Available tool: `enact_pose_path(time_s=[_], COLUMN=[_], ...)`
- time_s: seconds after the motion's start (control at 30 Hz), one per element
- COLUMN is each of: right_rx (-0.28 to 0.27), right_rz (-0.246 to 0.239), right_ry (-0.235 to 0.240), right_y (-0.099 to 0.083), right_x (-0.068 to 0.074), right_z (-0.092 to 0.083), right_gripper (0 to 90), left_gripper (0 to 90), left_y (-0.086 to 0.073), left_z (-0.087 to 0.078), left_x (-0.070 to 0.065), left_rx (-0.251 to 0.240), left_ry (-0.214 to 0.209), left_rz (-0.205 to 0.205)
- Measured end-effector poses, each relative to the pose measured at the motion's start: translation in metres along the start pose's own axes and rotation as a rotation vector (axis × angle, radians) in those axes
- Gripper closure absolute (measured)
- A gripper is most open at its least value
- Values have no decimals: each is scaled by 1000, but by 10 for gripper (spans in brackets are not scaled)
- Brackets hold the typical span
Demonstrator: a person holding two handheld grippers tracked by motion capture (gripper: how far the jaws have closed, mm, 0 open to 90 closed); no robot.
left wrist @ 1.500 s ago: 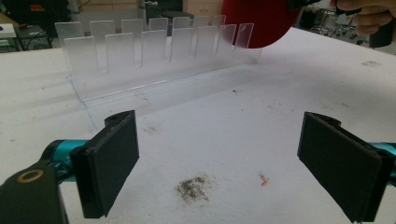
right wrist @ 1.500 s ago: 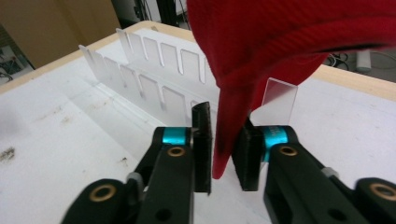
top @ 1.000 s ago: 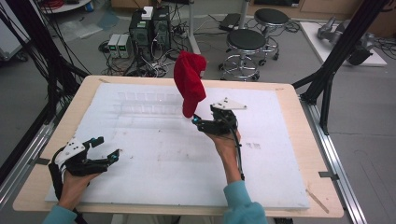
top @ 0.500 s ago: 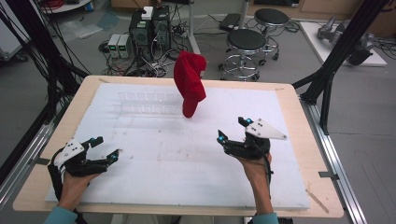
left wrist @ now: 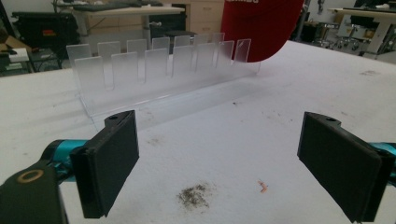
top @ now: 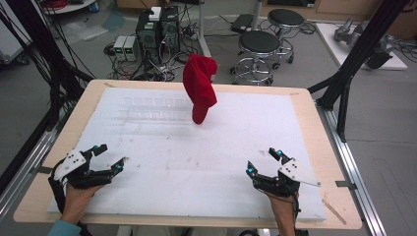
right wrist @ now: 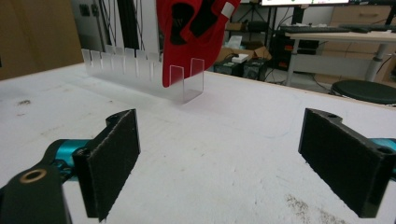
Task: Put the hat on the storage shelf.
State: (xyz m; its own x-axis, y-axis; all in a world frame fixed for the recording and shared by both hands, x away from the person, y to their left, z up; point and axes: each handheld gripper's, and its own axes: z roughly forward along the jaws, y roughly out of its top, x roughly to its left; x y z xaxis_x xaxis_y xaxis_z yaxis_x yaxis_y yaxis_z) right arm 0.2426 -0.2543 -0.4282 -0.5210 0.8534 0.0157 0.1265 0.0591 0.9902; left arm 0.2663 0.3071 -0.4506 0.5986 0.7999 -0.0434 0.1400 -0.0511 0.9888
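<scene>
We saw the red cap (top: pixel 199 88) standing upright in the clear slotted rack (top: pixel 147 109) at upper centre, seemingly propped for display. Our left gripper (top: pixel 108 160) and right gripper (top: pixel 263 162) rested low in the frame, jaws apart, holding nothing.

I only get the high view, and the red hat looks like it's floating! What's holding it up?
Observer: The red cap is slotted into a clear plastic rack, among upright dividers near one end.
Operator: Can you see inside the hat?
Observer: Yes, the right gripper view faces its open underside: black parts inside and a small white tag.
Operator: Is anything between my grippers?
Observer: Nothing. The left gripper has just a dark crumb smudge on the table below it.
</scene>
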Motion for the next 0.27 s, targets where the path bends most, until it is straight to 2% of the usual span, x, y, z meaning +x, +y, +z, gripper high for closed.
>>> enact_pose_path(time_s=[0.17, 0.27], right_rx=[-33, -29], right_rz=[5, 15], right_ry=[-13, -25], right_y=[-14, -20], right_x=[-1, 0], right_z=[-2, 0], right_gripper=[114, 114], left_gripper=[129, 129], left_y=[0, 0], left_z=[-1, -1], left_x=[-1, -1], left_rx=[-10, -9], left_ry=[7, 9], left_rz=[18, 9])
